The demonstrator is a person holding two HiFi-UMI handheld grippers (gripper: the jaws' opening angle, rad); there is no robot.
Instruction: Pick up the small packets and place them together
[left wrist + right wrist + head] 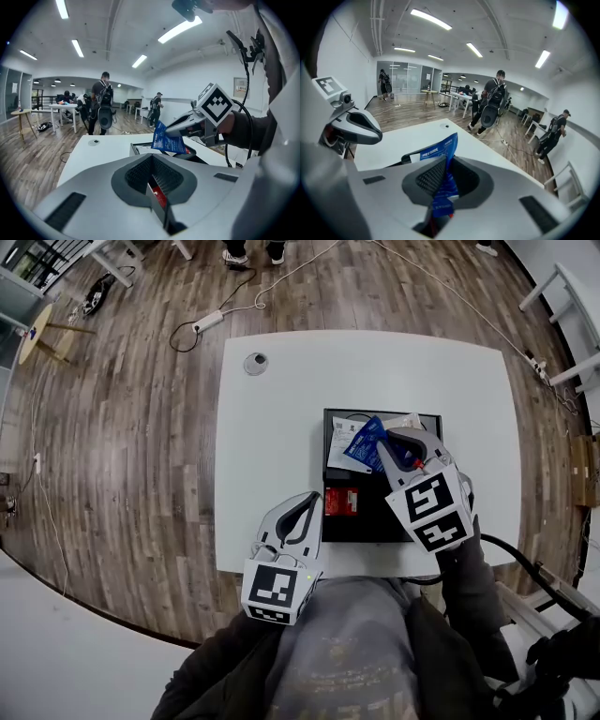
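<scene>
Right gripper clamped on blue packet, above black tray; left gripper closed, empty, beside tray.

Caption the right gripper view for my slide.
Right gripper with jaws shut on a small blue printed packet above the white table; left gripper alongside.

The right gripper is held above the table, tilted downward, its jaws clamped on a blue packet. The left gripper is held lower, over the table's near edge, pointed slightly downward, its jaws closed together. The right forearm is covered by a dark sleeve.
</scene>
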